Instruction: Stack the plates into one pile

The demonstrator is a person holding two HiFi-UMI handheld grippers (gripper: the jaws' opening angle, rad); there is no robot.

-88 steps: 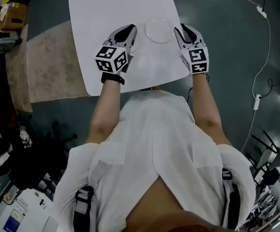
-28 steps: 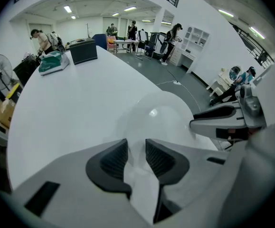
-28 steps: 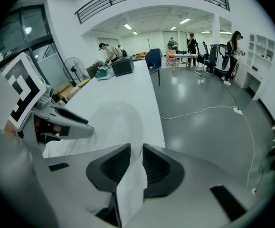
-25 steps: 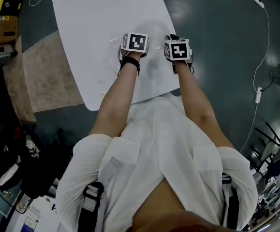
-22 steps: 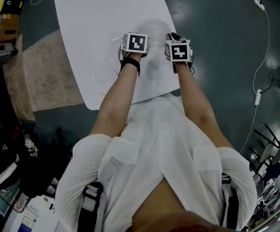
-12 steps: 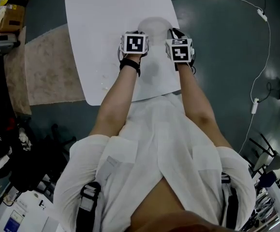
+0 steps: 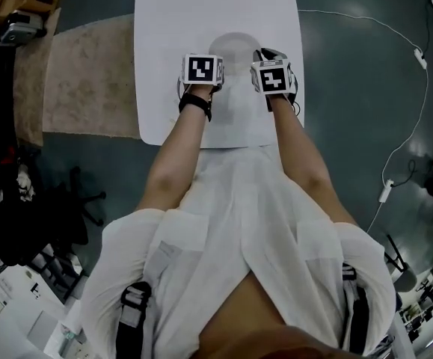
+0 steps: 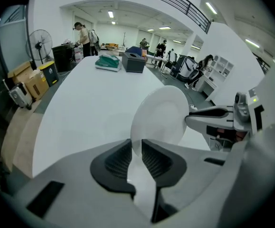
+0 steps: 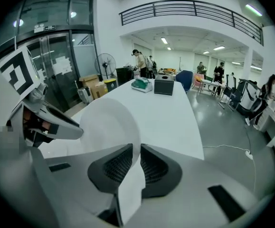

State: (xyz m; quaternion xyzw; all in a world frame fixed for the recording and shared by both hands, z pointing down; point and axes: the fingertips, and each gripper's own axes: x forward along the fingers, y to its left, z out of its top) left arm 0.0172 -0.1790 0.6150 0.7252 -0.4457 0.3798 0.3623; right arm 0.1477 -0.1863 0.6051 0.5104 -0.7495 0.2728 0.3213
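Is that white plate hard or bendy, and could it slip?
Probably hard: the plate shows no sag though the left tool and right tool, whose jaws have just been closing, pinch only its rim. Its smooth look suggests it could slip. Being thin, it might break if dropped.

Left gripper (image 8: 136, 145) and right gripper (image 9: 136, 148) have just closed on the plate (image 8: 162, 114) rim, lifting it

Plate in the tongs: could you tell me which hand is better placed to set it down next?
Neither clearly: the left tongs and right tongs, both just closed, clamp opposite rims of the same white plate, side by side over the table. Lowering it with both seems safest.
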